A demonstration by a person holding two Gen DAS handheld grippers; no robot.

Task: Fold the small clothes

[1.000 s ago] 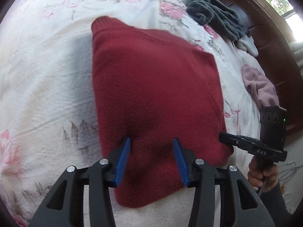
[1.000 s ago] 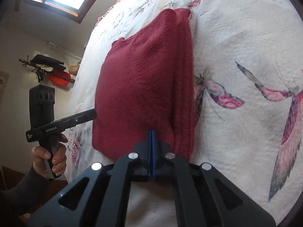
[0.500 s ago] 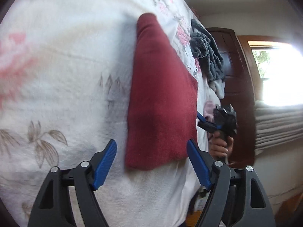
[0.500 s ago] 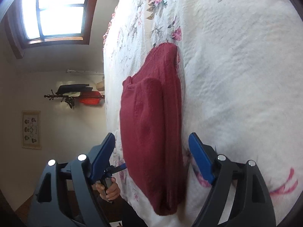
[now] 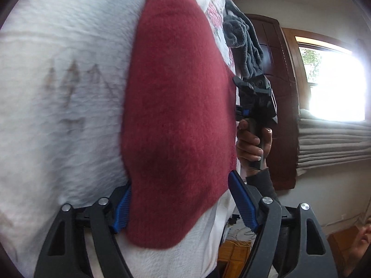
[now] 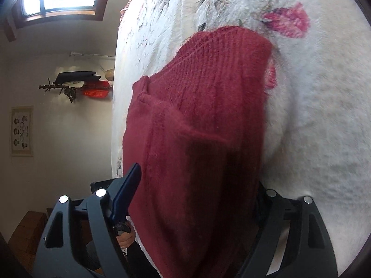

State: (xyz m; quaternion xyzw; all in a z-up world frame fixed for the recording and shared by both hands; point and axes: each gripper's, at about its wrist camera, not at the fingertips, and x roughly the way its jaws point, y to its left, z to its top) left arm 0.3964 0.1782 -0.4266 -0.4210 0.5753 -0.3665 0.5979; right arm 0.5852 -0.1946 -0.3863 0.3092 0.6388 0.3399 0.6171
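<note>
The sweater, dark red knit and folded into a compact stack, lies on the bed, which carries a white quilt with a floral print.

Left tool: jaws spread wide. The blue fingers sit one on each side of the sweater's near rounded edge. The left finger is partly tucked behind the sweater edge, against the quilt. The right finger stands off the sweater's right edge. The fingers are not clamped on the fabric.

Right tool: jaws spread wide. The left blue finger stands just beside the sweater's left edge. The right finger is hidden behind the fabric; its contact cannot be told. In the right wrist view the sweater shows a ribbed hem at its far end and a folded layer edge crossing its middle.

Edges:
- The sweater's right side, in the left wrist view, lies near the bed edge.
- The person's hand holds the other tool's handle just beyond that bed edge.

Open room:
- Left of the sweater in the left wrist view: bare quilt.
- Right of the sweater in the right wrist view: bare quilt.
- A grey garment lies farther along the bed edge, apart from the sweater.

A window is beyond the bed.
</note>
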